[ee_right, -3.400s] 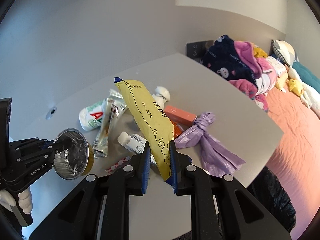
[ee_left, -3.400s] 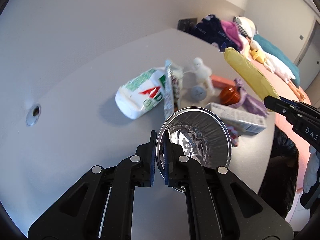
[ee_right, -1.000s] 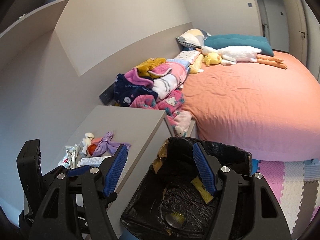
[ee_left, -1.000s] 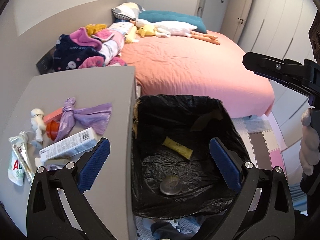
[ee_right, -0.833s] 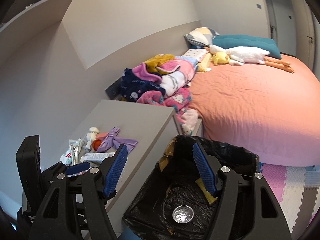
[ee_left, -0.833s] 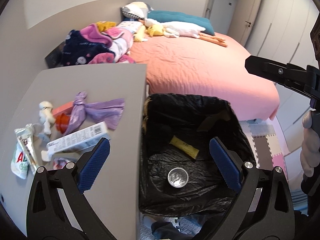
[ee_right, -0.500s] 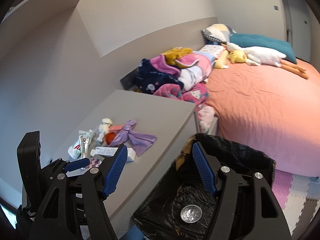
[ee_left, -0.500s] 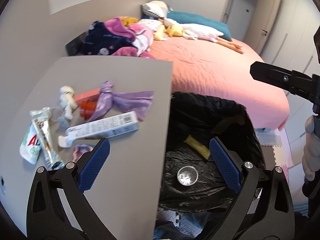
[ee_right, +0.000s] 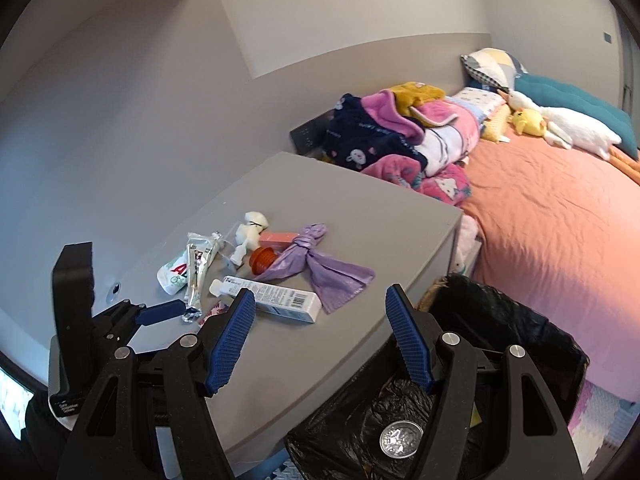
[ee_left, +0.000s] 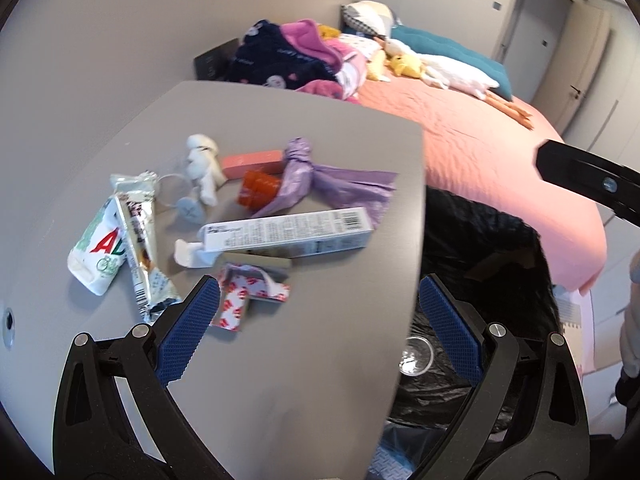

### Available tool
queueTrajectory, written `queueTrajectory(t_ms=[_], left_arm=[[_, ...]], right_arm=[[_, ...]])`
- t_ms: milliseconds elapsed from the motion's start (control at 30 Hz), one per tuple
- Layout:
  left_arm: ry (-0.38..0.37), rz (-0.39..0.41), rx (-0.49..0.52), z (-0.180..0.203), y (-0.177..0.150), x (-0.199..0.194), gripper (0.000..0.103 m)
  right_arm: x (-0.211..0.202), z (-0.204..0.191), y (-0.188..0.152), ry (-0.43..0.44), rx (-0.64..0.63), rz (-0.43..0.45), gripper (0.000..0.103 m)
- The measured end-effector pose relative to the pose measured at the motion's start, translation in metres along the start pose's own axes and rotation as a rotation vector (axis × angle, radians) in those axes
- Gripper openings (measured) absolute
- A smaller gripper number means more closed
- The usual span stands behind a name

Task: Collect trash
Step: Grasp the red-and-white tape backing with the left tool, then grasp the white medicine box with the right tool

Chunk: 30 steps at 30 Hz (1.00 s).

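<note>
1. While both grippers hang with jaws spread wide and nothing between them, the left gripper [ee_left: 320, 320] sits above the near part of the grey table [ee_left: 300, 380], by its right edge.
2. Just ahead of its left blue pad lies a crumpled red-and-white wrapper [ee_left: 244, 296], touching a flat dark strip [ee_left: 260, 262].
3. Beyond that rests a long white box with a barcode [ee_left: 286, 232], then a knotted purple bag [ee_left: 320, 180], an orange cap [ee_left: 258, 188], a pink box [ee_left: 252, 160] and a small white figure [ee_left: 202, 162].
4. To the left lie a silver snack wrapper [ee_left: 138, 236] and a white pouch with red letters [ee_left: 98, 252].
5. Right of the table stands the black-lined trash bin [ee_right: 500, 332], with a foil cup [ee_right: 401, 438] at its bottom.
6. Over the table's corner and the bin's near rim hangs the right gripper [ee_right: 320, 340]; the foil cup lies below its right finger, and the table litter is ahead and to the left.
</note>
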<state>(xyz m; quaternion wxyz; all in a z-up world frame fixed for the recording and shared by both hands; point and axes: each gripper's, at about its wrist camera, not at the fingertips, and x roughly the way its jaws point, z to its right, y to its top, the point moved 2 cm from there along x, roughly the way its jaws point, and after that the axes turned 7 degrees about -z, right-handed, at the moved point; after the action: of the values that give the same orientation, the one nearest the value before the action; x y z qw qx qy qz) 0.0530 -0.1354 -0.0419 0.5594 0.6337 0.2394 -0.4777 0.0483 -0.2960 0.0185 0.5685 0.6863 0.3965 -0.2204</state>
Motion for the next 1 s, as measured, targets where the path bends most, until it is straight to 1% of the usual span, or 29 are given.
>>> queueTrajectory(t_ms=[133,333,500,600,667,733,833,900,967,1000], left_arm=[[0.011,-0.019,-0.044,-0.014,0.004,0.015,0.096],[0.050,-0.045,-0.061,-0.026,0.007,0.039,0.095],[0.062,-0.073,-0.076,-0.034,0.008,0.054,0.092],[0.048,-0.082,-0.087,-0.038,0.007,0.060,0.089],[0.054,-0.088,-0.092,-0.042,0.007,0.065,0.088],[0.055,-0.095,-0.095,-0.044,0.006,0.068,0.085],[0.044,-0.107,-0.105,-0.046,0.006,0.073,0.078],[0.048,-0.113,-0.104,-0.047,0.006,0.077,0.069],[0.064,-0.107,-0.095,-0.049,0.003,0.077,0.066],[0.060,-0.103,-0.095,-0.049,0.003,0.076,0.066]], right_arm=[[0.011,-0.001,0.002,-0.002,-0.015,-0.016,0.069],[0.031,-0.002,0.006,0.011,-0.049,-0.063,0.069],[0.051,-0.005,0.010,0.029,-0.085,-0.110,0.069],[0.065,-0.010,0.012,0.041,-0.115,-0.138,0.069],[0.074,-0.014,0.014,0.048,-0.137,-0.157,0.069],[0.083,-0.018,0.015,0.055,-0.156,-0.176,0.069],[0.096,-0.024,0.018,0.061,-0.184,-0.199,0.069],[0.104,-0.028,0.019,0.064,-0.203,-0.215,0.069],[0.113,-0.032,0.020,0.066,-0.227,-0.234,0.069],[0.117,-0.033,0.020,0.067,-0.236,-0.242,0.069]])
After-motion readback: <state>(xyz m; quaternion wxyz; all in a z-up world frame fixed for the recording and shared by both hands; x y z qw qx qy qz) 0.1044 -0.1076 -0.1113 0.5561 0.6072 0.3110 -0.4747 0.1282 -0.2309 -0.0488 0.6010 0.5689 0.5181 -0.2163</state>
